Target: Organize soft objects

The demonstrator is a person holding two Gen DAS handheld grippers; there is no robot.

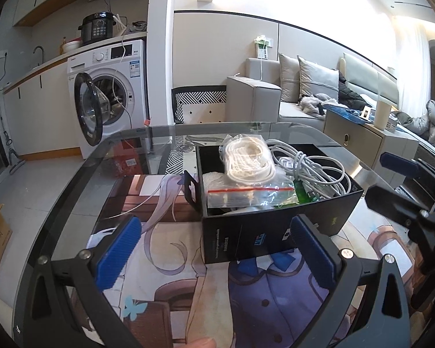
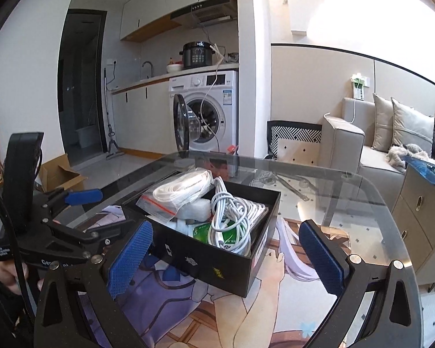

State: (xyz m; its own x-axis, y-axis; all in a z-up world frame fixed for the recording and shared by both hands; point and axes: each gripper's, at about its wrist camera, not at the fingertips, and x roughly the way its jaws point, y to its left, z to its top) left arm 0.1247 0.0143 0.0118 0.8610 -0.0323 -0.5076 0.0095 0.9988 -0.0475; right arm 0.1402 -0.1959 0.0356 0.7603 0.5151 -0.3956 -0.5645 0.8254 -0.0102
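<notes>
A black box point(image 1: 246, 235) stands on the glass table point(image 1: 148, 139) over a printed mat point(image 1: 188, 290). It holds a zip bag of white cord point(image 1: 248, 168), a bundle of white cable point(image 1: 310, 168) and a green packet point(image 1: 301, 191). My left gripper point(image 1: 217, 252) is open and empty, just in front of the box's near wall. My right gripper point(image 2: 229, 261) is open and empty, its pads either side of the box's point(image 2: 217, 261) near corner. The bag point(image 2: 182, 188), cable point(image 2: 232, 220) and green packet point(image 2: 217, 233) show there too. Each gripper shows in the other's view point(image 1: 406, 191) point(image 2: 72, 211).
A washing machine point(image 1: 113, 92) with its door open stands beyond the table. A grey sofa point(image 1: 304, 92) and a low cabinet point(image 1: 359, 136) are at the right. A cardboard box point(image 2: 61, 174) lies on the floor at the left.
</notes>
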